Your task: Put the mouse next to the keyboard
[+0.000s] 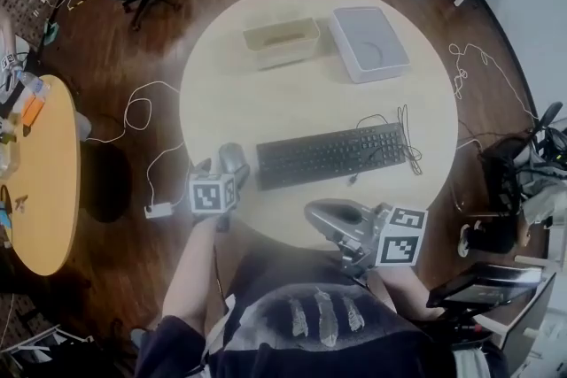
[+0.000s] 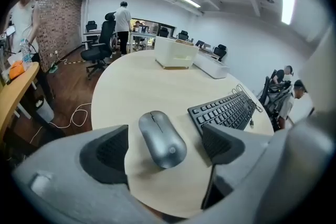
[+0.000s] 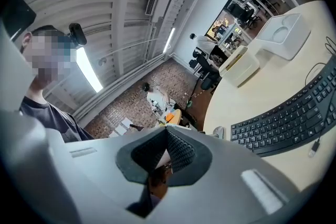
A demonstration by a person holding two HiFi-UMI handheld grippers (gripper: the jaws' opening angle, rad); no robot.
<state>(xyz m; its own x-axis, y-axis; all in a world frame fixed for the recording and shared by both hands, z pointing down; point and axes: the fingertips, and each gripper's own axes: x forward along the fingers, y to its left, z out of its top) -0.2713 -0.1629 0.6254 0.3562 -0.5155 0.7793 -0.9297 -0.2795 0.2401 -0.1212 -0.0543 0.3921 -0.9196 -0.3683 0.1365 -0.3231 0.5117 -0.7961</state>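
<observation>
A grey mouse (image 1: 233,162) lies on the round pale table (image 1: 266,106), just left of the black keyboard (image 1: 332,153). My left gripper (image 1: 221,177) is open, its two jaws standing on either side of the mouse (image 2: 161,139) without touching it. The keyboard (image 2: 228,110) lies a short way to the mouse's right in the left gripper view. My right gripper (image 1: 323,212) hovers at the table's near edge, below the keyboard, shut with nothing in it. In the right gripper view its pads (image 3: 181,153) meet, and the keyboard (image 3: 289,118) lies beyond.
A beige bin (image 1: 282,42) and a white box (image 1: 369,42) stand at the table's far side. The keyboard's cable (image 1: 403,133) coils at its right end. A wooden side table (image 1: 49,173) is at the left, with a charger (image 1: 159,210) on the floor. People stand in the background (image 2: 124,18).
</observation>
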